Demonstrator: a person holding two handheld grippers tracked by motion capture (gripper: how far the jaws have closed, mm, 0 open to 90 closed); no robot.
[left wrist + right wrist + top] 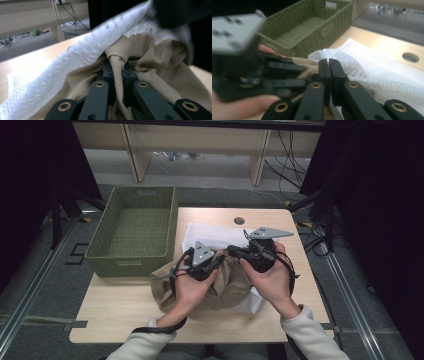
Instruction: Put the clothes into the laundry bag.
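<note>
A tan cloth [227,287] lies bunched at the middle of the table, partly inside a white mesh bag [210,236]. My left gripper [219,261] is shut on a fold of the tan cloth [117,62], with the white mesh [82,57] draped just over it. My right gripper [234,251] points left toward it and is shut on the bunched edge of the mesh bag [322,53]. The two gripper tips nearly meet above the cloth. In the right gripper view the left gripper [249,72] shows blurred at the left.
A green woven basket [131,261] stands on the table's left side, open and with nothing in it [312,27]. The wooden table [115,312] has a round cable hole [239,220] near its far edge. Shelving legs and cables sit on the floor beyond.
</note>
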